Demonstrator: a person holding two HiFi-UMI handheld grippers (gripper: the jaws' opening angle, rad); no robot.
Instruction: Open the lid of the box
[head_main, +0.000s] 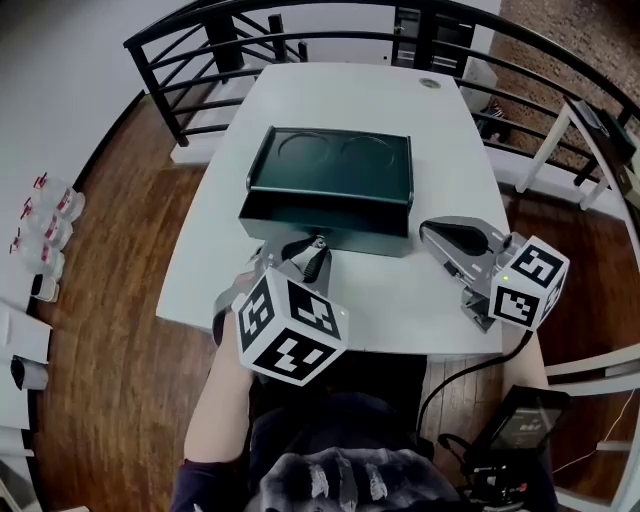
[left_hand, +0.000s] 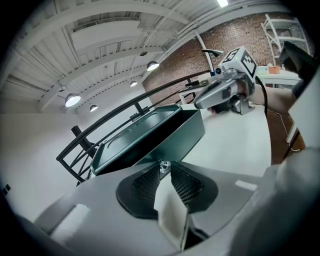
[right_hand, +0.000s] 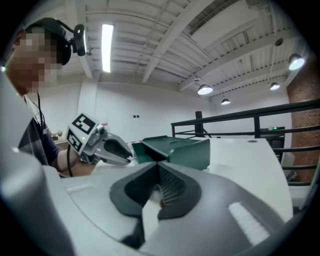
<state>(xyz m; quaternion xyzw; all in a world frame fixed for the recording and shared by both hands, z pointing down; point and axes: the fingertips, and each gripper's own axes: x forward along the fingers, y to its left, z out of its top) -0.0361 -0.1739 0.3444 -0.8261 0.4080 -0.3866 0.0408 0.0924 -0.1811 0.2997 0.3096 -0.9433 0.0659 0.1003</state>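
Note:
A dark green box (head_main: 330, 165) stands in the middle of the white table (head_main: 420, 300). Its lid, embossed with two circles, sits raised, with a dark gap above the front wall (head_main: 325, 228). My left gripper (head_main: 318, 243) is shut, its tips right at that front wall. In the left gripper view the box (left_hand: 150, 137) fills the space just past the left gripper (left_hand: 163, 167), and a small silvery piece shows at the tips. My right gripper (head_main: 425, 232) is shut and empty, just off the box's right front corner. From the right gripper (right_hand: 158, 165) the box (right_hand: 180, 150) lies ahead.
A black railing (head_main: 190, 40) curves round the table's far side. A small round fitting (head_main: 430, 83) sits at the table's far edge. White bottles (head_main: 45, 225) stand on the left. A dark device (head_main: 520, 420) with a cable lies near my right side, above wooden floor.

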